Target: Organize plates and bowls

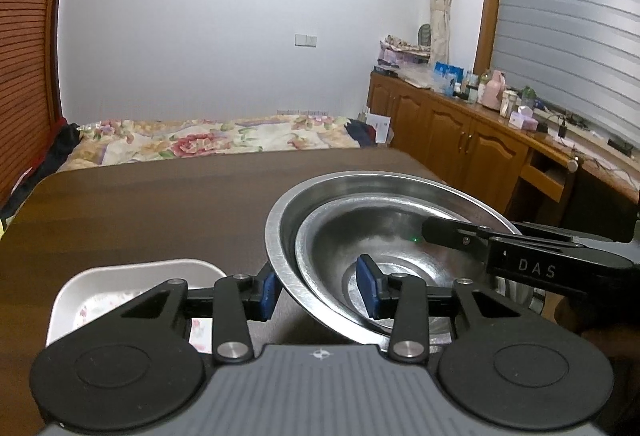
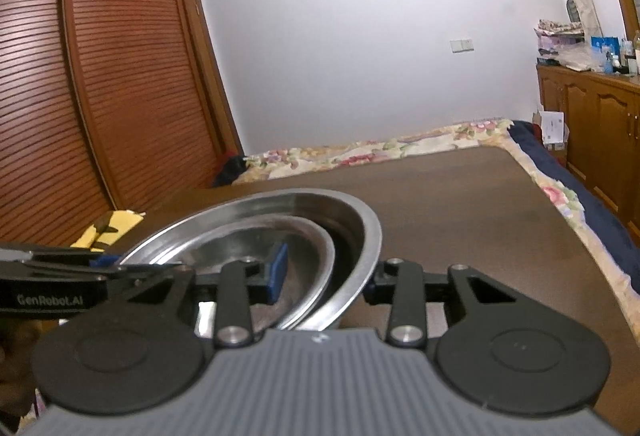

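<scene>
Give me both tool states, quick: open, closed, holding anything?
Left tool: open, straddling the rim of the nested steel bowls; no clamp visible.
Right tool: open, straddling the opposite rim; not clamped.

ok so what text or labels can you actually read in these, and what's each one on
"DAS": white letters on the black side of the right tongs, seen in the left wrist view.
"GenRobot.AI": pale letters on the black side of the left tongs, seen in the right wrist view.
The packets and bottles on the wooden sideboard carry print, too small and blurred to read.
</scene>
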Motion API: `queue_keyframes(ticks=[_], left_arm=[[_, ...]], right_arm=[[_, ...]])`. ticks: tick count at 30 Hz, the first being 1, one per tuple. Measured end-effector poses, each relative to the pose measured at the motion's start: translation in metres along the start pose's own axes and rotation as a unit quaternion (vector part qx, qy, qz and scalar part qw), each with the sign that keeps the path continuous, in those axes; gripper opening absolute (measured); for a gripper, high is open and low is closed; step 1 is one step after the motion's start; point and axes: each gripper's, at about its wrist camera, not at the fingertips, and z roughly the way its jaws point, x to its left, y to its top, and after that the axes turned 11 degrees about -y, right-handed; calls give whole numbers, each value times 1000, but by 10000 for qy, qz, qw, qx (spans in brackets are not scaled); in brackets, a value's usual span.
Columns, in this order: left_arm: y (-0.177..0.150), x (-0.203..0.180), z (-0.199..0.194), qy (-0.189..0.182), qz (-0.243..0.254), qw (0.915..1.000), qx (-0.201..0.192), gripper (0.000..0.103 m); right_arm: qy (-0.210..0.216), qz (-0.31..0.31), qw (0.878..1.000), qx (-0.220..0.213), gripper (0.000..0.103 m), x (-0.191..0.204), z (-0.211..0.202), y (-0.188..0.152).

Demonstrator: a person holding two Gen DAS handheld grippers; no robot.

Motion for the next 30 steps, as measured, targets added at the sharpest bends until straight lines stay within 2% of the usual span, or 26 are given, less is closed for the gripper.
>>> queue_keyframes(ticks=[13, 30], left_arm=[[15, 6, -25, 183, 96, 9997, -144, 42], [4, 54, -72, 623, -96, 9978, -204, 42]], right_arm=[[193, -23, 9997, -140, 38, 15, 1, 17], [819, -303, 9962, 36, 38, 68, 12, 13]])
